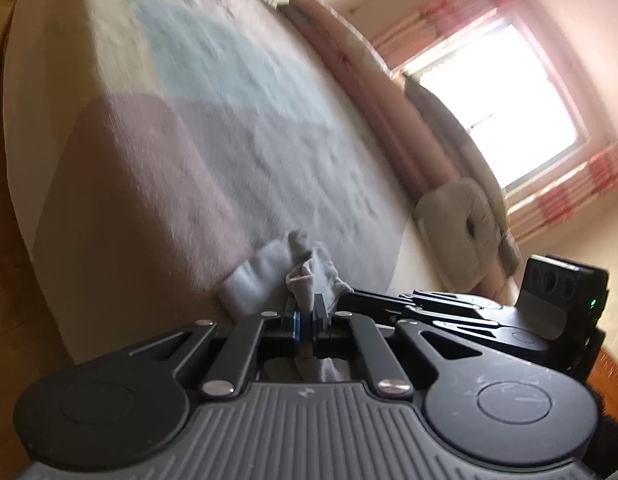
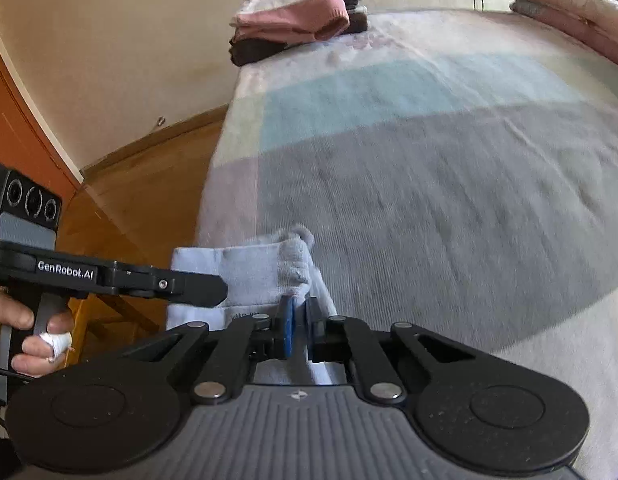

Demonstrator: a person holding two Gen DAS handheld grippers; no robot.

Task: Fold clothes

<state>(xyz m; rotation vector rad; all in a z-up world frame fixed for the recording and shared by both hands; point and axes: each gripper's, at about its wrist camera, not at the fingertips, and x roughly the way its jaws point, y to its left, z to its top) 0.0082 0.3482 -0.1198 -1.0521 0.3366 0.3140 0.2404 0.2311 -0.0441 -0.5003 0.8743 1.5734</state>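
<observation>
1. The bed (image 2: pixel 449 184) filled the space ahead of both my grippers, its cover in pink, blue and grey blocks running away from the fingers.
2. Far ahead of my right fingers, at the bed's far corner, sat a stack of folded clothes (image 2: pixel 297 24), pink on top and dark below, well apart from where I worked. Ahead and to the right of my left fingers a pillow (image 1: pixel 457 216) lay by the headboard, under a bright window (image 1: pixel 497 108).
3. The pale grey-blue garment (image 2: pixel 245 276) hung at the near edge of the bed, directly in front of both sets of fingers, with its long axis running roughly across from one gripper to the other; I judged it small, perhaps a sock or child's piece, though blur made that uncertain.
4. My right gripper (image 2: pixel 299 320) had its fingers pressed together on a bunched grey edge of the cloth.
5. My left gripper (image 1: pixel 307 312) was likewise clamped on a crumpled corner of the same piece, and in the right view it reached in from the left, just beside my right one.
6. Both hands were equally near the cloth; I judged the next move needed it laid out onto the bed ahead, where nothing stood in the way.
</observation>
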